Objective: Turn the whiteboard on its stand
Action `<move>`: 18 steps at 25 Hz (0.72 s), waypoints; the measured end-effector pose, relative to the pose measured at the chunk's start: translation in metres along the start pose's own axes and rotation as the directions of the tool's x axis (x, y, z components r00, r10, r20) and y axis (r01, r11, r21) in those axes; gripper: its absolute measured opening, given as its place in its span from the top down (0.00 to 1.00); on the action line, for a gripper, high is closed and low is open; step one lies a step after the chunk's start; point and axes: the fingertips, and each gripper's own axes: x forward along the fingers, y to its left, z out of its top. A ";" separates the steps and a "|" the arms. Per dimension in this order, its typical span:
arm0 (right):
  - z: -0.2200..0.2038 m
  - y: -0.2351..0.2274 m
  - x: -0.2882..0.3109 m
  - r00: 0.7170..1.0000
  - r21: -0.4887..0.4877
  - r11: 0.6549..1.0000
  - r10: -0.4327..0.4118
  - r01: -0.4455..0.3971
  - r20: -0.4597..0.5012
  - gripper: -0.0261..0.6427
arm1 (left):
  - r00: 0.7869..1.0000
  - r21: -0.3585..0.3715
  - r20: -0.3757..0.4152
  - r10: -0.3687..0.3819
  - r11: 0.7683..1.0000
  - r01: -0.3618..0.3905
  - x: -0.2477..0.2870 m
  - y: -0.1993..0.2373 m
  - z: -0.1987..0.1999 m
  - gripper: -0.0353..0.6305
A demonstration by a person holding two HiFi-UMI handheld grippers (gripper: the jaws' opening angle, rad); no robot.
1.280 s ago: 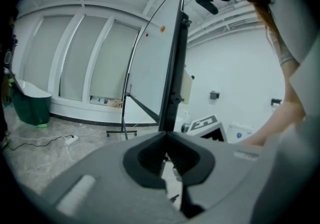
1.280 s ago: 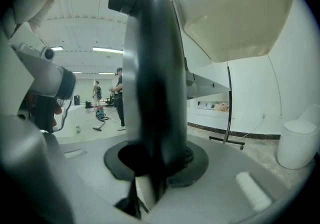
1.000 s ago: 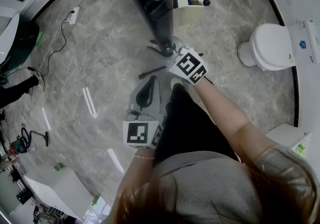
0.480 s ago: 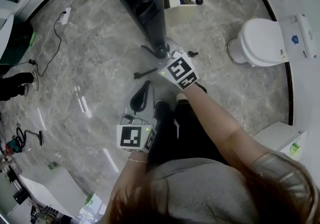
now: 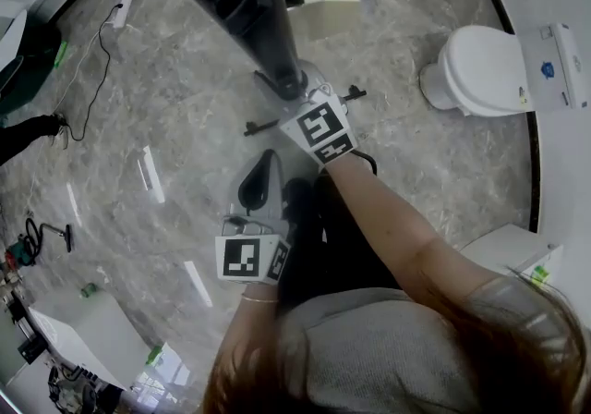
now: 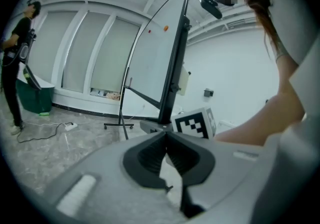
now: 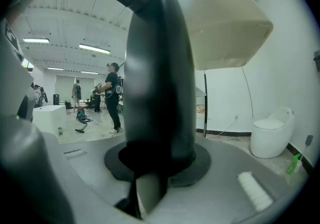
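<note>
Not much of the whiteboard (image 6: 150, 58) shows from above: the head view's top edge cuts it off, leaving just its black upright (image 5: 263, 15) and the cream tray (image 5: 323, 10) right beside that upright, w/ a few markers in it (too small to tell apart). The foot of the upright is partly hidden behind the right gripper (image 5: 303, 98). In the right gripper view the upright is a blurred dark mass filling the middle, so the exact contact line is hard to make out. That gripper is clamped low on the upright at a narrow opening, dark pads either side of it. Its jaws have just eased a touch wider w/ the upright between them. The left gripper (image 6: 166, 138) hangs back from the upright, nearer the person's body, jaws closed tip to tip w/ nothing in them. Its view shows the board edge-on, leaning, white face to the left of the upright. A person in black (image 6: 15, 63) stands far left of the upright, half cut off. A white toilet-shaped unit (image 5: 480, 66) sits well right of it.
</note>
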 end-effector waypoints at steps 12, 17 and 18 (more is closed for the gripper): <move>-0.004 0.024 -0.032 0.992 0.024 0.992 -0.127 0.127 0.019 0.82 | 0.996 0.014 -0.038 -0.086 0.996 0.086 -0.057 -0.007 -0.023 0.95; -0.010 0.038 -0.054 0.986 0.022 0.987 -0.161 0.160 0.037 0.83 | 0.990 0.031 -0.042 -0.134 0.990 0.136 -0.071 -0.024 -0.035 0.95; -0.010 0.042 -0.059 0.985 0.019 0.986 -0.165 0.164 0.042 0.83 | 0.989 0.035 -0.044 -0.144 0.989 0.145 -0.075 -0.028 -0.039 0.95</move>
